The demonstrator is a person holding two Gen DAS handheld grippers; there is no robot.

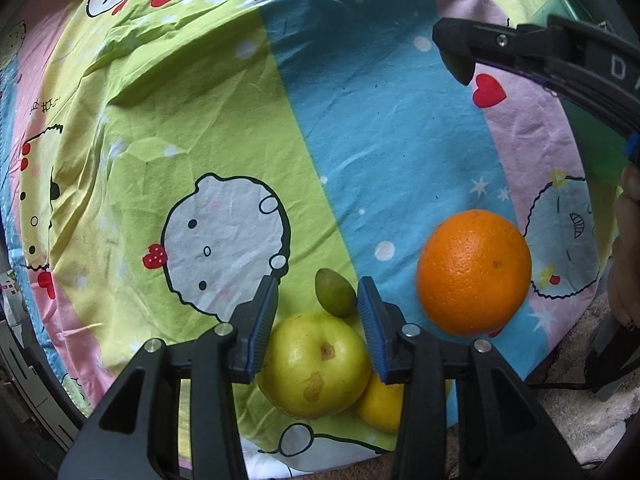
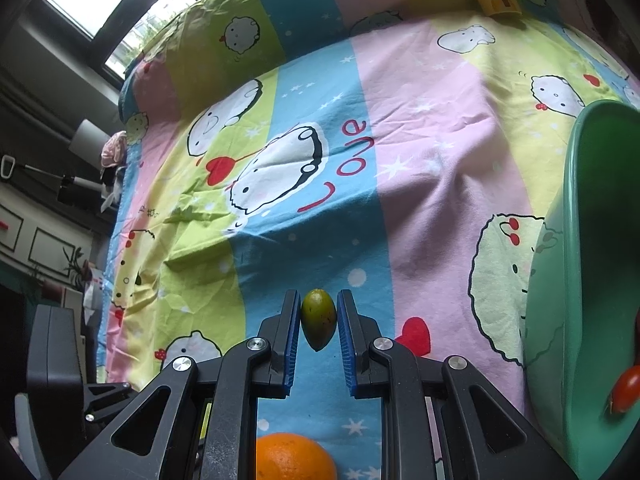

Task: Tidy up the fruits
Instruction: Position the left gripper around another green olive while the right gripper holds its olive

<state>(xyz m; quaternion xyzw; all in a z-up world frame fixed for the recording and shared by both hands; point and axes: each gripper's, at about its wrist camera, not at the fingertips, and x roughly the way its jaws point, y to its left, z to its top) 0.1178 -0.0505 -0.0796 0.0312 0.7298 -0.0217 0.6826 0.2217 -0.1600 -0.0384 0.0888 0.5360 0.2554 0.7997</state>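
In the left wrist view my left gripper [image 1: 318, 282] points down at the bed sheet, open. A small green oval fruit [image 1: 335, 295] lies on the sheet between its fingertips with a gap on each side. Just below it sit a yellow-green apple [image 1: 316, 364] and a lemon [image 1: 382, 402], touching each other. An orange [image 1: 474, 272] rests to the right, apart from them. My right gripper [image 2: 319, 297] is shut on a second small green fruit [image 2: 318, 324], held above the sheet. It also shows at the top right of the left view as the right gripper [image 1: 456, 54].
A green plastic basin [image 2: 588, 240] stands at the right, with a red fruit [image 2: 624, 394] inside it. The orange [image 2: 294, 456] lies under the right gripper. A hand [image 1: 628, 240] is at the right edge. The cartoon sheet [image 2: 400, 140] stretches far ahead.
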